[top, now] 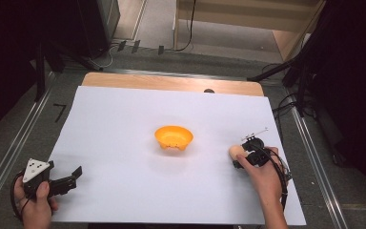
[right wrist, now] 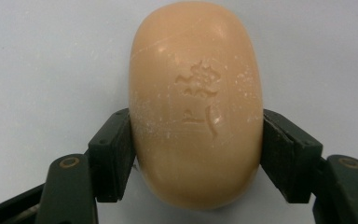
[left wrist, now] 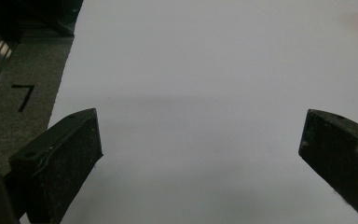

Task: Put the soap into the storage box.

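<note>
The right hand-held gripper (right wrist: 196, 154) is clamped on the soap bar (right wrist: 196, 102), one pad against each long flank. The bar's long axis runs forward, away from the gripper body, with the embossed face up. The bar sits at the right of the white sheet (top: 124, 143) on the tabletop, and whether it is lifted clear cannot be told. The orange bowl (top: 173, 137) lies to the left of the bar, near the sheet's centre, with bare sheet between them. The left hand-held gripper (top: 69, 181) rests well apart at the near left corner, jaws wide apart and holding nothing.
</note>
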A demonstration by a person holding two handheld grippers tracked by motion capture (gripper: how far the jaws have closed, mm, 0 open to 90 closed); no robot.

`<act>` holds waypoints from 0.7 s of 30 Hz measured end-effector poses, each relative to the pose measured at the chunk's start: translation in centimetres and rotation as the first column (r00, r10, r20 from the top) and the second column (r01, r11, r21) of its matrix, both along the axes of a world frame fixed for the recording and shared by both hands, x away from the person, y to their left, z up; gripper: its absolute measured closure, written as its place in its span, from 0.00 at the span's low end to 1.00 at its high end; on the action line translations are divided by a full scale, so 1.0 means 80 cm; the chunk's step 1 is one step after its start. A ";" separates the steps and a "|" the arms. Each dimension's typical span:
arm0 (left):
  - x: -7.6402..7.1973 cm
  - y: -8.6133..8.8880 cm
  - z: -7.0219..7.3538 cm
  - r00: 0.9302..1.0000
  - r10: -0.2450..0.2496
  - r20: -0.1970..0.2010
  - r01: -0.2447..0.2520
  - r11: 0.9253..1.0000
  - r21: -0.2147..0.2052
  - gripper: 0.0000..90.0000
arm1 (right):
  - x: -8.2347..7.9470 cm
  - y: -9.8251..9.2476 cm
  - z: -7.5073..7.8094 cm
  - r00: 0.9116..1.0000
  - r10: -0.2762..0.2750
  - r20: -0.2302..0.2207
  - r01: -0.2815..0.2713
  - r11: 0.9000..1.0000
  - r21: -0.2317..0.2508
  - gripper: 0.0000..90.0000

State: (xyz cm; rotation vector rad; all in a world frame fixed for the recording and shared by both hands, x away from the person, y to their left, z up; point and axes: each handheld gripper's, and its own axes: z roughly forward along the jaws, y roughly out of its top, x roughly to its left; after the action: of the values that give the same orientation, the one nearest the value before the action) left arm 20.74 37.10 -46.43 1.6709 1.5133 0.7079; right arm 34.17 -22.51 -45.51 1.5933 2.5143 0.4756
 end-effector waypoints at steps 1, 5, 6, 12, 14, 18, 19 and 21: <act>0.000 0.000 0.000 1.000 0.000 0.000 0.000 1.000 0.000 0.00 | 0.001 -0.001 0.001 1.000 0.009 -0.001 -0.009 1.000 0.006 0.37; 0.000 0.000 0.000 1.000 0.001 -0.002 -0.001 1.000 -0.001 0.00 | 0.001 -0.009 0.007 0.999 0.022 0.049 -0.026 0.997 0.069 0.37; 0.000 0.000 0.000 1.000 0.001 -0.002 -0.001 1.000 -0.001 0.00 | 0.001 -0.009 0.007 0.999 0.022 0.049 -0.026 0.997 0.069 0.37; 0.000 0.000 0.000 1.000 -0.001 -0.004 0.001 1.000 0.000 0.00 | 0.003 -0.003 0.025 0.991 0.094 0.098 -0.100 0.994 0.054 0.37; 0.000 0.000 0.000 1.000 -0.001 -0.004 0.001 1.000 0.000 0.00 | 0.005 0.002 0.029 0.986 0.127 0.109 -0.134 0.990 0.051 0.37; 0.000 0.000 0.000 1.000 0.000 -0.003 0.000 1.000 -0.002 0.00 | 0.009 0.022 0.038 0.969 0.216 0.123 -0.221 0.975 0.029 0.37; 0.000 0.000 0.000 1.000 0.000 -0.003 0.000 1.000 -0.002 0.00 | 0.009 0.022 0.038 0.969 0.216 0.123 -0.221 0.975 0.029 0.37; 0.000 0.000 0.000 1.000 -0.002 -0.005 0.002 1.000 -0.001 0.00 | 0.011 0.031 0.043 0.959 0.250 0.135 -0.254 0.967 0.017 0.37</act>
State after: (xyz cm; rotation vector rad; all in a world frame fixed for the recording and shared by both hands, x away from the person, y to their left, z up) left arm 20.77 37.14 -46.44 1.6748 1.5151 0.7020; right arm 35.04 -20.05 -42.08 1.2098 2.6301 0.6341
